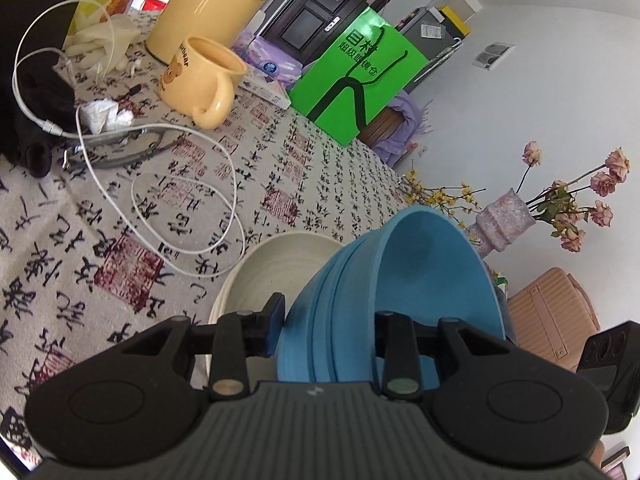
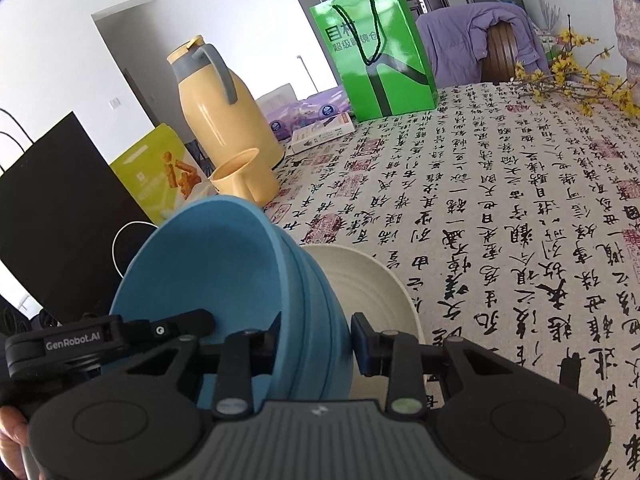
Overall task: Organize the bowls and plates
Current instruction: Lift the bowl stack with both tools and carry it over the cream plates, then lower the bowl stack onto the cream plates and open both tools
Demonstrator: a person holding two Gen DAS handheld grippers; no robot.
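A stack of blue bowls (image 1: 360, 300) hangs tilted just above a cream ridged bowl (image 1: 280, 264) that sits on the calligraphy-print tablecloth. My left gripper (image 1: 332, 320) is shut on the blue bowls' wall, one finger outside and one inside. In the right wrist view the blue bowls (image 2: 224, 264) lean left over the cream bowl (image 2: 372, 280). My right gripper (image 2: 316, 336) is shut on the opposite side of their wall. The left gripper (image 2: 120, 332) shows there at the stack's left rim, and the right gripper (image 1: 612, 360) appears at the left view's right edge.
A yellow mug (image 1: 200, 76), a yellow thermos jug (image 2: 224, 108) and a green paper bag (image 2: 380, 48) stand at the back. A white cable (image 1: 188, 200) loops on the cloth to the left. A vase of dried flowers (image 1: 504, 220) stands by the table's right edge. A black bag (image 2: 60, 208) is far left.
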